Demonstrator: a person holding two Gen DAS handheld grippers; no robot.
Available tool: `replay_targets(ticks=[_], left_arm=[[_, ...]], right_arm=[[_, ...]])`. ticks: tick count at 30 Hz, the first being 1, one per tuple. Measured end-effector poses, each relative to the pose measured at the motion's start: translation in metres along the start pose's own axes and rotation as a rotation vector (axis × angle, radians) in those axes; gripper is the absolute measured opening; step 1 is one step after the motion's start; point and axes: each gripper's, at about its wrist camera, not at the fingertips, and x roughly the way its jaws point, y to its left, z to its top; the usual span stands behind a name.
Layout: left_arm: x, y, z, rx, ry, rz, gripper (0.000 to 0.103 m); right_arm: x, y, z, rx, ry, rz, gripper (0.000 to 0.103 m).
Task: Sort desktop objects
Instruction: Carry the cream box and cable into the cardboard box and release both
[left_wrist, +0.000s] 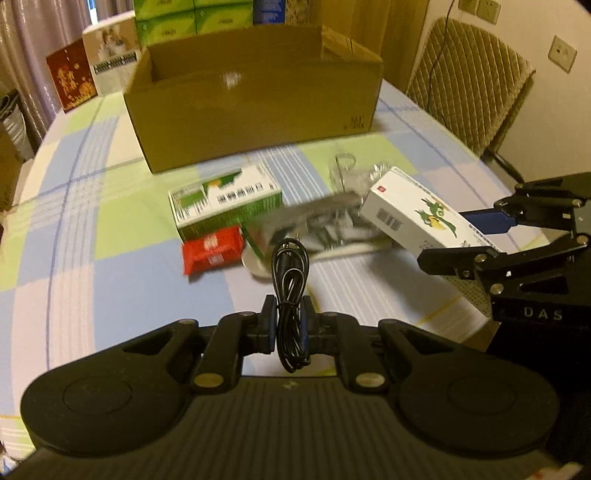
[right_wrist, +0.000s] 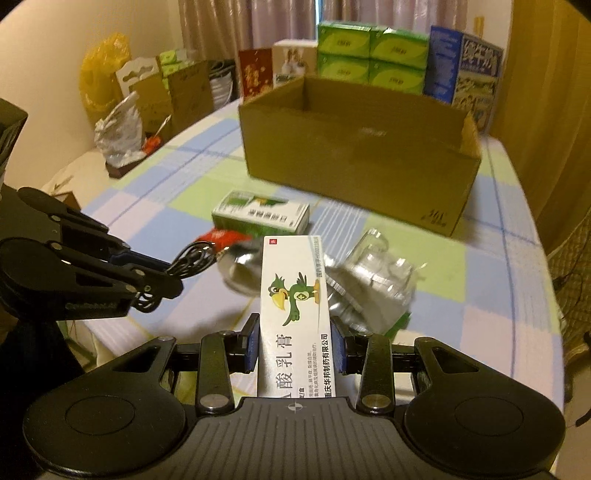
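My left gripper (left_wrist: 290, 321) is shut on a coiled black cable (left_wrist: 290, 291), which sticks up between its blue pads above the table. My right gripper (right_wrist: 297, 345) is shut on a white carton with a green bird (right_wrist: 293, 295), gripped across its width and lifted off the table. That white carton (left_wrist: 417, 218) and the right gripper (left_wrist: 506, 236) also show at the right of the left wrist view; the left gripper (right_wrist: 173, 280) with the cable (right_wrist: 192, 258) shows at the left of the right wrist view. An open cardboard box (left_wrist: 255, 107) (right_wrist: 354, 155) stands behind.
On the checked tablecloth (left_wrist: 92, 229) lie a green-and-white carton (left_wrist: 225, 206), a red packet (left_wrist: 212, 253), a silver foil pack (left_wrist: 314, 225), a metal lid (left_wrist: 255, 264) and crumpled clear plastic (right_wrist: 384, 258). Stacked green boxes (right_wrist: 369, 55) stand behind the cardboard box. A chair (left_wrist: 469, 81) stands at right.
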Motion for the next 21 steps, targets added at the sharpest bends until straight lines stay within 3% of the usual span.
replay_targets(ticks=[12,21], left_arm=[[-0.027,0.005,0.075,0.031,-0.108,0.006,0.009],[-0.023,0.019,0.142,0.051,-0.162,0.023,0.009]], right_arm=[[-0.022,-0.038,0.067,0.012,-0.103,-0.078,0.035],[-0.003,-0.075,0.122,0.056,-0.121,-0.085,0.035]])
